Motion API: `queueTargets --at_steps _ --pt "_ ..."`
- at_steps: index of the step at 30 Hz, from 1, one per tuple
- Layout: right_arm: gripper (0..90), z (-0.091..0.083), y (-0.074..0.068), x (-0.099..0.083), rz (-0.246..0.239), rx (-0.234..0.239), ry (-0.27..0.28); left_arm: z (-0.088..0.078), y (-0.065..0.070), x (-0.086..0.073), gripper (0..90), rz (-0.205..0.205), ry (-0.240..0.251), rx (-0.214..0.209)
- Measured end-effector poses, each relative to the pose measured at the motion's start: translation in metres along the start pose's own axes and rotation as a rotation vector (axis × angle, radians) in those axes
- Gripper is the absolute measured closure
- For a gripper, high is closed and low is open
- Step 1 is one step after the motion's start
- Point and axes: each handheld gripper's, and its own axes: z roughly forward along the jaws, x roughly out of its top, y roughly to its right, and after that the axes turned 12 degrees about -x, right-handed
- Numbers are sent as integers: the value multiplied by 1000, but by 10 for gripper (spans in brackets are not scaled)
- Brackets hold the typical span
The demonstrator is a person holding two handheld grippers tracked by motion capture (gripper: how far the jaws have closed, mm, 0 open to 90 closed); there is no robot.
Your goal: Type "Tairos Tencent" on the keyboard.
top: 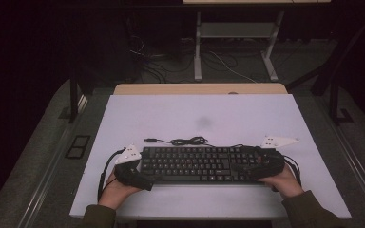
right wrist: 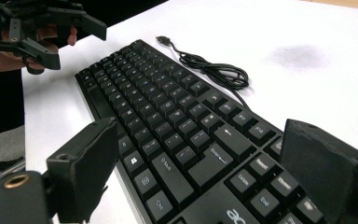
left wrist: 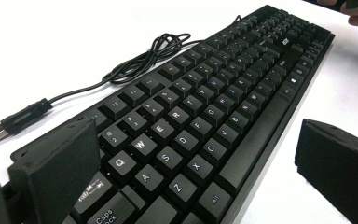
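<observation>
High view: a black keyboard (top: 197,164) lies on the white surface (top: 199,114), its cable (top: 183,141) coiled behind. The left gripper (top: 135,172) and right gripper (top: 261,164) straddle its ends, fingers spread.

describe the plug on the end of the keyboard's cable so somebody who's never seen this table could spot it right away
Start at the white table and find the black keyboard near its front edge, between the left tool and right tool. Behind the keyboard lies a loosely coiled black cable. Follow it left to the USB plug: a black body with a silver metal tip, lying loose, unplugged.
</observation>
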Motion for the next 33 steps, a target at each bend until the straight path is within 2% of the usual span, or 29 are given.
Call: queueTargets --at_steps 17,31,33 --pt "114 17 -4 9 -8 8 4 0 0 0 0 2 2 0" --pt "116 37 -13 17 -24 36 -7 -1 0 1 0 4 5 0" --pt "148 38 -14 18 -26 41 -8 -1 0 1 0 4 5 0"
